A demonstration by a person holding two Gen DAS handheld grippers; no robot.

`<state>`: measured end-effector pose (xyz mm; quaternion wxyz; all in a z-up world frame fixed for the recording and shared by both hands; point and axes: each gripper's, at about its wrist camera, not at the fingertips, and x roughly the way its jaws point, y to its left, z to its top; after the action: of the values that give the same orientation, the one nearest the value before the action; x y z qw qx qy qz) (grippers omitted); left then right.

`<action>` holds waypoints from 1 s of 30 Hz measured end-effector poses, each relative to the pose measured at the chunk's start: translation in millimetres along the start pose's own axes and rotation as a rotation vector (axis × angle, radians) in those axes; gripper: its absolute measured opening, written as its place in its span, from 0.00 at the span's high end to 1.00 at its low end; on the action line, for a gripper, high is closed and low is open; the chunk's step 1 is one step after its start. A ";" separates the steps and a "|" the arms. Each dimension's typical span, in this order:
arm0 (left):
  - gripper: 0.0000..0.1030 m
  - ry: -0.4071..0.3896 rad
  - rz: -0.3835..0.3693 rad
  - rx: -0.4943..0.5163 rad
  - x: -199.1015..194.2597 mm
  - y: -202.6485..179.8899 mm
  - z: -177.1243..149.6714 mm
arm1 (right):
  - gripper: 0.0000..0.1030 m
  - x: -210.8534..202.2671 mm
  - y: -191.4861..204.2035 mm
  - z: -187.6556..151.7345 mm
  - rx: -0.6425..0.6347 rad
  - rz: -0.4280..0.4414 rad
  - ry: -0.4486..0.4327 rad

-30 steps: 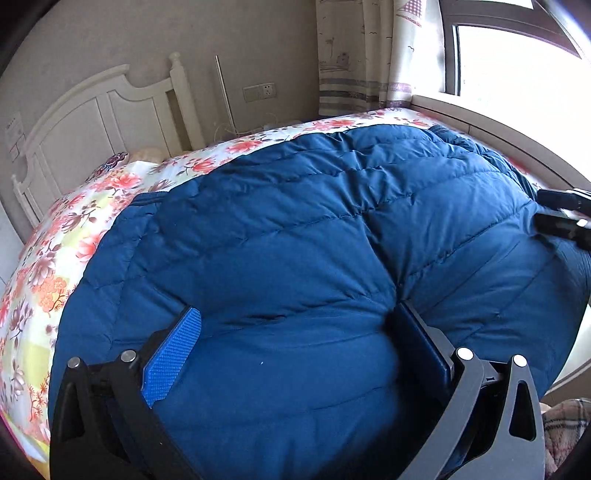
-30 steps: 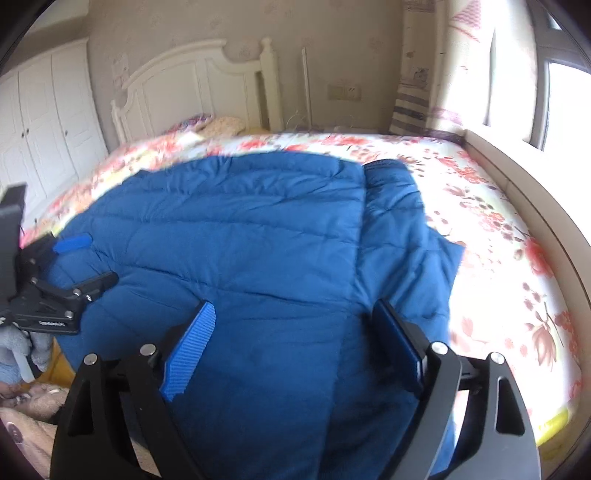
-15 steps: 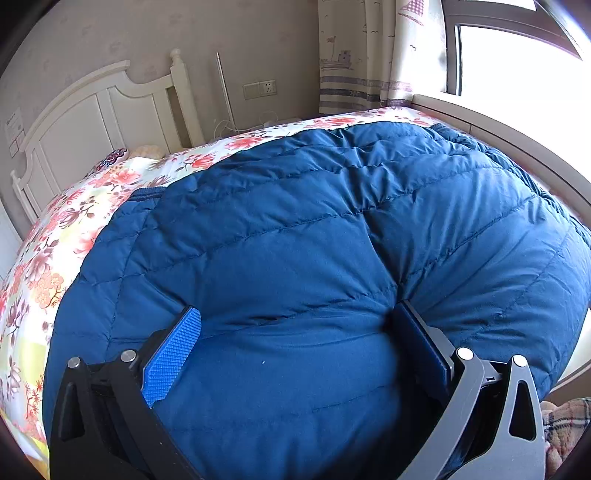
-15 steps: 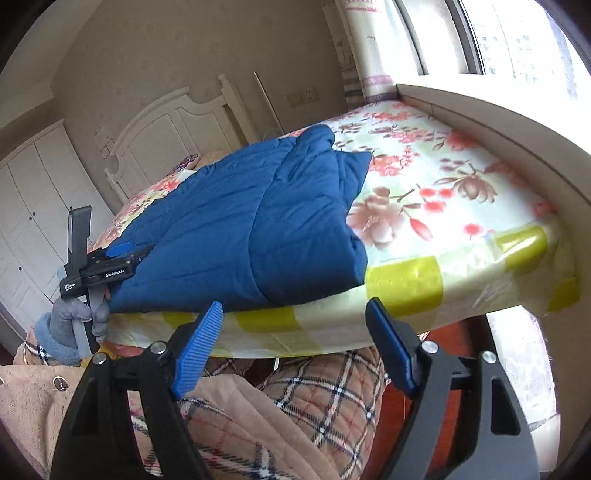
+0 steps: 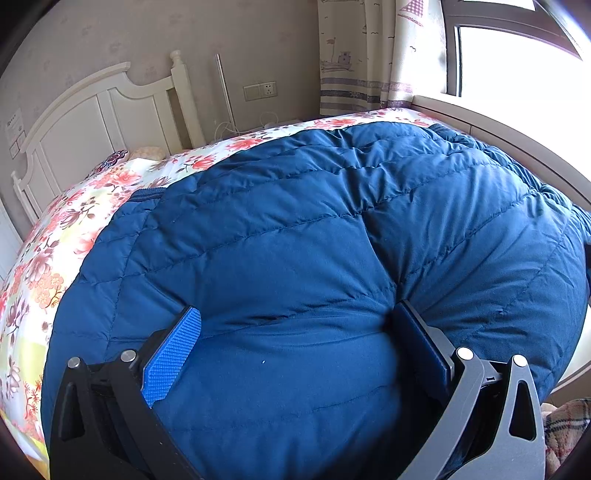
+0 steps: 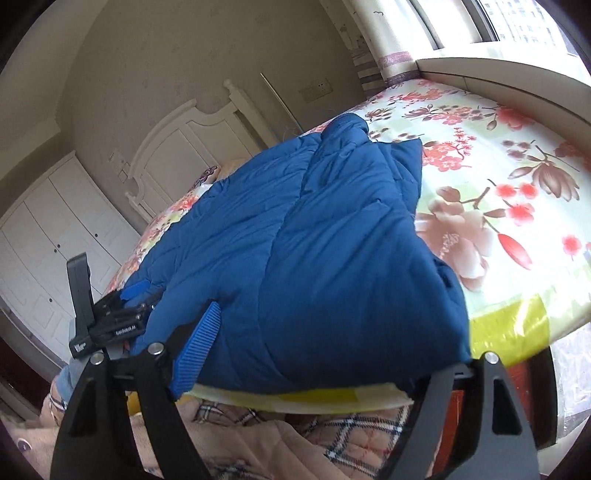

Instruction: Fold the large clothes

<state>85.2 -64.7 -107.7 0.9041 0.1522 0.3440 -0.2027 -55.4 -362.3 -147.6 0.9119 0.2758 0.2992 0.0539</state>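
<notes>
Blue down jacket (image 6: 314, 240) is spread on the bed (image 6: 517, 206), long axis toward the headboard. Its near hem is straddled by the right tongs (image 6: 332, 354), opening, nothing pinched. Left tongs (image 5: 295, 343) are bulged full of jacket fabric, apparently gripped.

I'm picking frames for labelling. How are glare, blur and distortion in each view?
Left wrist view: window blown out white, jacket sharp and evenly lit, fisheye bulges it into a dome. Right wrist view: slightly soft throughout, strong sun washes the bedsheet, window bright, headboard and wardrobe bend and lean.
</notes>
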 end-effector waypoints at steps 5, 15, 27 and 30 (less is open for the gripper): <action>0.04 -0.001 0.002 0.000 -0.4 -1.1 -0.3 | 0.12 34.9 2.9 25.7 0.144 -0.063 -0.017; 0.04 0.090 -0.056 -0.064 -7.1 10.9 26.5 | 0.66 19.1 21.1 26.8 0.027 -0.095 -0.179; 0.04 0.274 0.223 -0.091 137.3 39.1 157.5 | 0.67 -4.4 82.5 21.8 -0.263 -0.185 -0.260; 0.05 0.272 0.223 -0.068 146.3 36.7 150.4 | 0.67 -3.9 89.2 25.4 -0.295 -0.192 -0.254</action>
<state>286.4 -133.4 -94.9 0.8708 0.1847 0.4507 -0.0672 -38.0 -300.2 -80.9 0.9737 0.1140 0.1958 -0.0252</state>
